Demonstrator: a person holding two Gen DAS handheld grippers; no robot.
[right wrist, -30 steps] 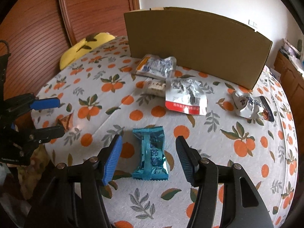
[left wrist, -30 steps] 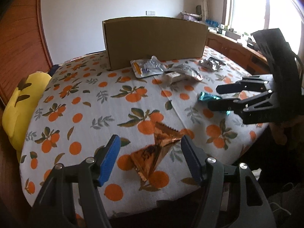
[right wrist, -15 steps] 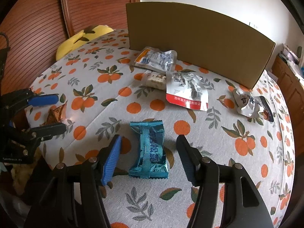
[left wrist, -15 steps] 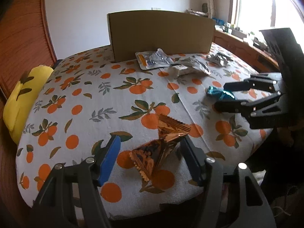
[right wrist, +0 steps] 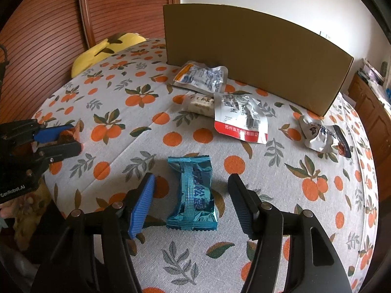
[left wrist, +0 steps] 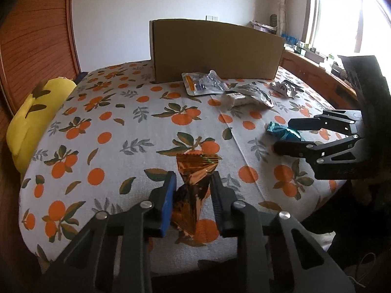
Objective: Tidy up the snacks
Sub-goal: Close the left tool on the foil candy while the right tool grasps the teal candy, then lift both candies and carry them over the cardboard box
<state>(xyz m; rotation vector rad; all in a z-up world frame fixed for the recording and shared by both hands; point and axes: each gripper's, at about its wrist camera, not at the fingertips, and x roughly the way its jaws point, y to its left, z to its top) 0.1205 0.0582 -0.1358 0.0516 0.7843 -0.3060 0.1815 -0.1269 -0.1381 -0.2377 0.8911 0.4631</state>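
Left wrist view: the left gripper point(left wrist: 191, 195) has just been closing and its pads now pinch the copper-orange foil snack packet point(left wrist: 195, 183), which sits near the front edge of the table with the orange-print tablecloth point(left wrist: 97, 127). Over on the right the right gripper point(left wrist: 281, 134) straddles a teal foil snack packet point(left wrist: 284, 131). A cardboard box point(left wrist: 215, 51) stands at the far side, silver snack pouches point(left wrist: 205, 85) just in front of it, a yellow plush cushion point(left wrist: 34, 112) at the left edge.

Right wrist view: the right gripper point(right wrist: 190, 195) has its jaws apart, the teal foil snack packet point(right wrist: 191, 193) lying flat between them, pads not touching it. The left gripper point(right wrist: 66, 139) at far left is clamped on the copper-orange foil snack packet point(right wrist: 74, 131). A white pouch with a red strip point(right wrist: 240, 117) lies near the cardboard box point(right wrist: 251, 56)
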